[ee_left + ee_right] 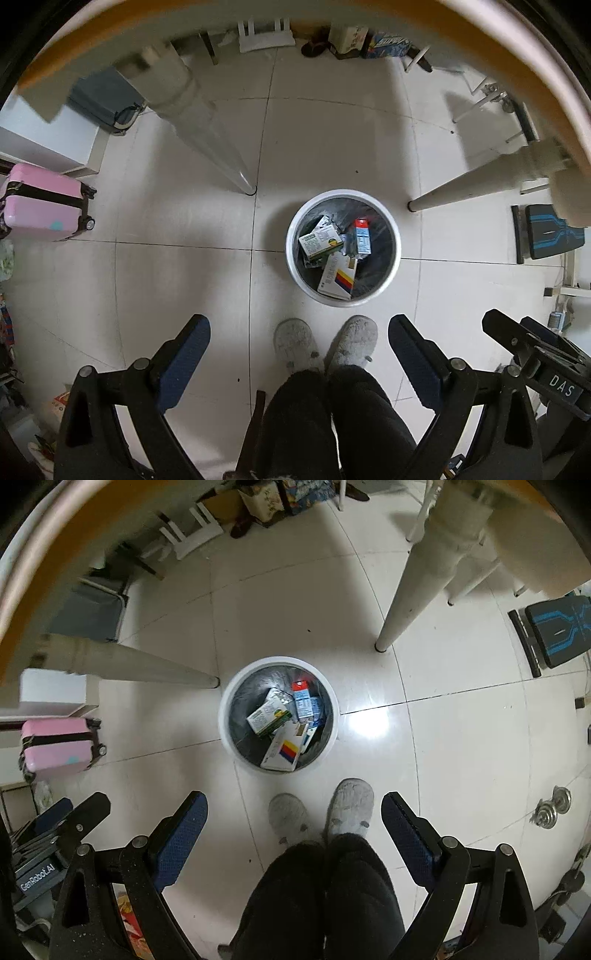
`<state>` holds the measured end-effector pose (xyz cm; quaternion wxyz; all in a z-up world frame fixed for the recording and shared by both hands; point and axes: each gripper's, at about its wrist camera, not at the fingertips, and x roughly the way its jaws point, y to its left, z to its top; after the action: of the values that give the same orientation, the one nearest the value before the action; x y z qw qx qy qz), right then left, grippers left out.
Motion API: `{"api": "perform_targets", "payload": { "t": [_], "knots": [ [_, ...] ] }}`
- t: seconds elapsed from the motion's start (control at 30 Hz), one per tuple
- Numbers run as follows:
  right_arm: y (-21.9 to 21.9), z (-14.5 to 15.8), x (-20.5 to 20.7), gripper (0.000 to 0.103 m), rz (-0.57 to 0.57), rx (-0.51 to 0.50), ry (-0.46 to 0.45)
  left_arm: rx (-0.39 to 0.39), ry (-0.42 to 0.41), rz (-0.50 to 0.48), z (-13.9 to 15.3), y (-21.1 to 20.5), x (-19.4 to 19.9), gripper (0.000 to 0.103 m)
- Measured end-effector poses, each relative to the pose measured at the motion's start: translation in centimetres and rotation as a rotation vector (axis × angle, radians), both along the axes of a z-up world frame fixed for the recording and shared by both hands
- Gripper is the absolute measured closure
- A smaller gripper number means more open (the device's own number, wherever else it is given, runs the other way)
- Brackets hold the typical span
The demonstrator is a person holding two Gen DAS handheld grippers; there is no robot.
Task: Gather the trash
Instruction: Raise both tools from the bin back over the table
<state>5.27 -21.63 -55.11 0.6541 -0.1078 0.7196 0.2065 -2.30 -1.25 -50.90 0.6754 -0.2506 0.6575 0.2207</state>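
A white round trash bin with a dark liner stands on the tiled floor, also in the right wrist view. Inside lie a green-and-white carton, a red-and-blue carton and a white box with coloured stripes; the same show in the right wrist view. My left gripper is open and empty, held high above the floor near the bin. My right gripper is open and empty, likewise above the floor. The right gripper also shows at the left wrist view's right edge.
The person's grey slippers and dark trouser legs stand just before the bin. White table legs flank it. A pink suitcase is at left, a black-and-blue bench at right, dumbbell weights on the floor.
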Motion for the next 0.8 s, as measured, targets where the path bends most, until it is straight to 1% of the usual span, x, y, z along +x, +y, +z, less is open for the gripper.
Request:
{"api": "perform_targets", "payload": {
  "t": [0.17, 0.27, 0.47, 0.53, 0.63, 0.67, 0.8],
  "knots": [
    [-0.2, 7.0, -1.5, 0.007, 0.020, 0.018, -0.024, 0.015, -0.020, -0.012, 5.1, -0.6, -1.1, 0.004],
    [-0.4, 11.0, -2.3, 0.007, 0.022, 0.029, -0.039, 0.032, -0.041, -0.019, 8.8, -0.8, -1.7, 0.004],
    [-0.2, 18.7, -2.2, 0.007, 0.003, 0.089, -0.065, 0.075, -0.091, 0.004, 14.5, -0.3, -1.4, 0.004],
    [0.2, 21.2, -1.5, 0.007, -0.006, 0.115, -0.078, 0.092, -0.116, 0.014, 16.0, 0.3, -0.7, 0.004],
    [1.2, 23.8, 0.4, 0.007, -0.017, 0.147, -0.098, 0.128, -0.150, 0.031, 17.9, 1.4, 1.4, 0.004],
    [1.6, 24.8, 1.5, 0.007, -0.022, 0.158, -0.112, 0.140, -0.156, 0.033, 18.4, 1.8, 1.8, 0.004],
    [3.3, 27.8, 6.1, 0.007, -0.041, 0.193, -0.152, 0.192, -0.177, 0.039, 20.8, 3.5, 5.4, 0.004]
  ]
}}
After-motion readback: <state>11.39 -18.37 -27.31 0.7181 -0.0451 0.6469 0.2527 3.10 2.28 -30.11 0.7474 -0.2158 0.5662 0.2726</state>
